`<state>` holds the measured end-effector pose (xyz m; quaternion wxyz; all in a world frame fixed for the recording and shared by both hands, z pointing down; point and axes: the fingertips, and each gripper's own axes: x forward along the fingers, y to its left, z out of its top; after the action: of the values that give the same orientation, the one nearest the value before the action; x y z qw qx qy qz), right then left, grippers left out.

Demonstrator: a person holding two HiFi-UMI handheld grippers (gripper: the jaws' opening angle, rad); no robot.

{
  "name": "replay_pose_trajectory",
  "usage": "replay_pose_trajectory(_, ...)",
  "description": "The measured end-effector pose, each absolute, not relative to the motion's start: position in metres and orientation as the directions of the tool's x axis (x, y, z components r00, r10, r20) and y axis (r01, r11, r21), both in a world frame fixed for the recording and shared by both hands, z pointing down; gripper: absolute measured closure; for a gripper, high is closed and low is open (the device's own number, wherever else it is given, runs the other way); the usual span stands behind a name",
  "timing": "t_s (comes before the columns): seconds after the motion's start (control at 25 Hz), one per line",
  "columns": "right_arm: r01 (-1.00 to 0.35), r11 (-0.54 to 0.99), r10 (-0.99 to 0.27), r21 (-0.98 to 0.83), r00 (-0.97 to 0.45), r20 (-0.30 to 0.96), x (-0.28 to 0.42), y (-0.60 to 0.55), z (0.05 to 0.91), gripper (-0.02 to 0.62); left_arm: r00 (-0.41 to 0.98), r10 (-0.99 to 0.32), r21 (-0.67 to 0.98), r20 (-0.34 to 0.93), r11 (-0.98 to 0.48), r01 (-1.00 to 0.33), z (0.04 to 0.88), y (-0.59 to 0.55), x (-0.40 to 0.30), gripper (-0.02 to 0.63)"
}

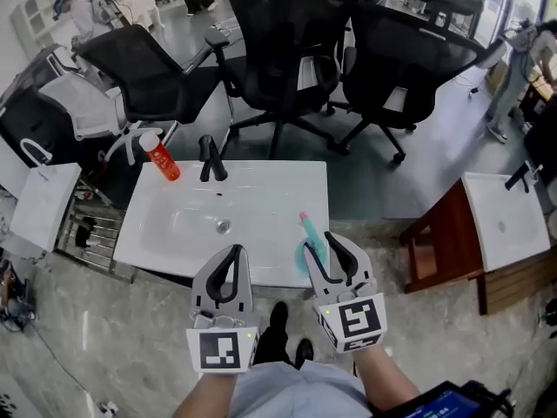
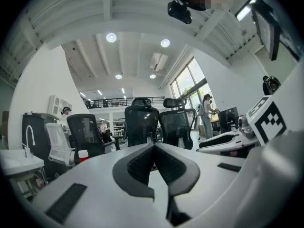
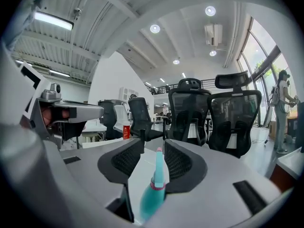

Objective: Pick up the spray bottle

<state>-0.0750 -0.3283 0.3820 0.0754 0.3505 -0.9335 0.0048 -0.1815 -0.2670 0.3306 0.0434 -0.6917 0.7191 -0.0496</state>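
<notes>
A white washbasin (image 1: 261, 190) stands on a mottled stone floor (image 1: 104, 338). Beyond it, at twelve o'clock, black mesh office chairs (image 1: 287, 33) crowd a grey floor. At the basin's ten o'clock corner a red bottle (image 1: 162, 159) stands tilted, with the black faucet (image 1: 211, 158) just beside it at eleven. The left gripper (image 1: 233, 252) hovers at the six o'clock edge, tongs pressed together on nothing. The teal spray bottle (image 1: 308, 233) lies at five o'clock on the basin top, nozzle toward twelve — the right gripper (image 1: 319, 244) has its tongs spread to either side of it. At three o'clock, well apart, a second basin (image 1: 505, 220) sits on a wooden stand (image 1: 439, 242).
</notes>
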Motion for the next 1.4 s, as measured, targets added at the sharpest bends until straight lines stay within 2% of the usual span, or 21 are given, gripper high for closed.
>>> replay_pose_trajectory(0.24, -0.665, 0.743, -0.665, 0.078, -0.720, 0.200, -0.094, -0.361, 0.413, 0.402, -0.043, -0.997, -0.097, 0.072, 0.036, -0.995, 0.356, -0.301, -0.214, 0.588)
replay_pose_trajectory(0.6, -0.677, 0.732, -0.660, 0.077, -0.677, 0.325, -0.102, -0.386, 0.468, 0.396, -0.039, -0.985, -0.071, 0.168, 0.028, -0.997, 0.401, -0.329, -0.235, 0.588)
replay_pose_trajectory(1.4, -0.665, 0.746, -0.637, 0.050, -0.689, 0.347, -0.108, -0.393, 0.489, 0.416, -0.007, -0.978, -0.064, 0.210, -0.007, -0.998, 0.425, -0.354, -0.236, 0.588)
